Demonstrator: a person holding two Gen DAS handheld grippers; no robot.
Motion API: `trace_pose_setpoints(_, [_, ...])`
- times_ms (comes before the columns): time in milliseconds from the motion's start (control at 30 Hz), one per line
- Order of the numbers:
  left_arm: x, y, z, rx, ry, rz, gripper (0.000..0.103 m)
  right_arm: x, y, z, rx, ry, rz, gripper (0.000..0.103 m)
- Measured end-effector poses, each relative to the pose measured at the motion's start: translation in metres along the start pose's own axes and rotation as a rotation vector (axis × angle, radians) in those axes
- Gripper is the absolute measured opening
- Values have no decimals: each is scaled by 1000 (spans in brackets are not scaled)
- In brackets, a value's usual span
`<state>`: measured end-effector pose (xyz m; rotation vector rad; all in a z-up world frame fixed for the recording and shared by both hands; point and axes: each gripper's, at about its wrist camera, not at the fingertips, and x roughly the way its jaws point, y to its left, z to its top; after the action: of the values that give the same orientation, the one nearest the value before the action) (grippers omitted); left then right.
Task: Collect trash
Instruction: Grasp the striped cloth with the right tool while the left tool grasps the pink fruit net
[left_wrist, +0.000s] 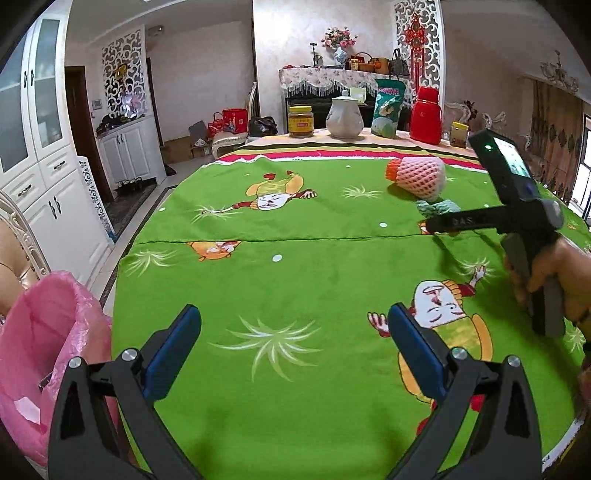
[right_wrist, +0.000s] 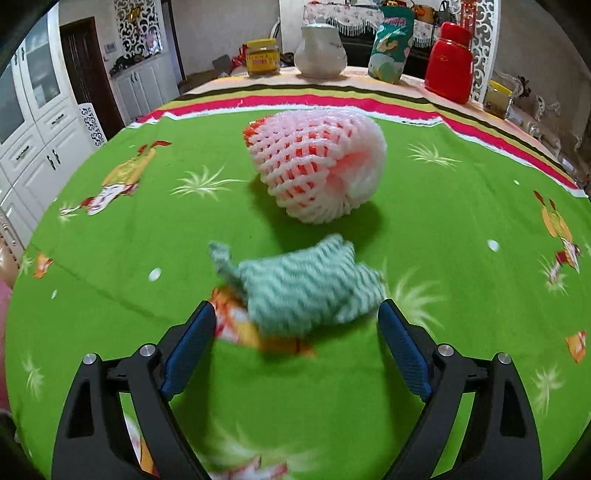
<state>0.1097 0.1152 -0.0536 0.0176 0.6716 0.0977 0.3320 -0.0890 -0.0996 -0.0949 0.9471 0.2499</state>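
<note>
trash pickup on a green cartoon tablecloth (right_wrist: 295, 387): the right gripper (right_wrist: 297, 343), jaws spread wide and nothing between the pads, points down at a crumpled green foam net (right_wrist: 306, 284) lying just ahead of its fingertips. beyond that net sits a pink-white foam fruit net (right_wrist: 317, 166) with something orange inside, apart from the green one. the left gripper (left_wrist: 295, 350), also spread wide and holding nothing, hangs over bare cloth near the table's edge, beside a bin lined with a pink bag (left_wrist: 48, 332). 2 pieces of trash are in view, neither yet collected.

risks, as judged: the green net is light and springy, so a fingertip touching it before the jaws straddle it could push it away. closing too low could pinch the loose cloth with it and drag the cover, disturbing the jars, white teapot (right_wrist: 319, 48) and red flask (right_wrist: 448, 62) at the far edge.
</note>
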Motion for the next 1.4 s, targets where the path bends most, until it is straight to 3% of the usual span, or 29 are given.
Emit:
trace_pose_setpoints(67, [3,2,1,3,8,6,98,5,3,3,-17,1,-4,82])
trace_pose_setpoints(133, [7,3,3,4,16,9,98,0,5,3,-37,-23,23,49])
trace_pose_setpoints(200, [11,2,6,3,25,5,98,-9,4,-1,-35,-43,48,37])
trace_pose_setpoints(500, [54,-48,46,35,75,-99,98,-72,-38,-46,55,-143,72,36])
trace_pose_setpoints(700, [103,-101,76,1,134,-158,98,-94,-89,-77,205,-208,-36,36])
trace_pose_setpoints(767, [118,-119,84,-8,139,-150,98,-94,-109,-86,290,-220,-21,36])
trace_pose_setpoints(900, [140,-148,98,-27,140,-144,98,-97,-117,-86,278,-246,-51,36])
trace_pose_setpoints(1100, [176,-181,128,-114,151,-152,98,-98,-142,-92,412,-273,-49,36])
trace_pose_setpoints(1400, [234,-205,165,-168,208,-33,98,-96,-157,-91,484,-264,-21,36])
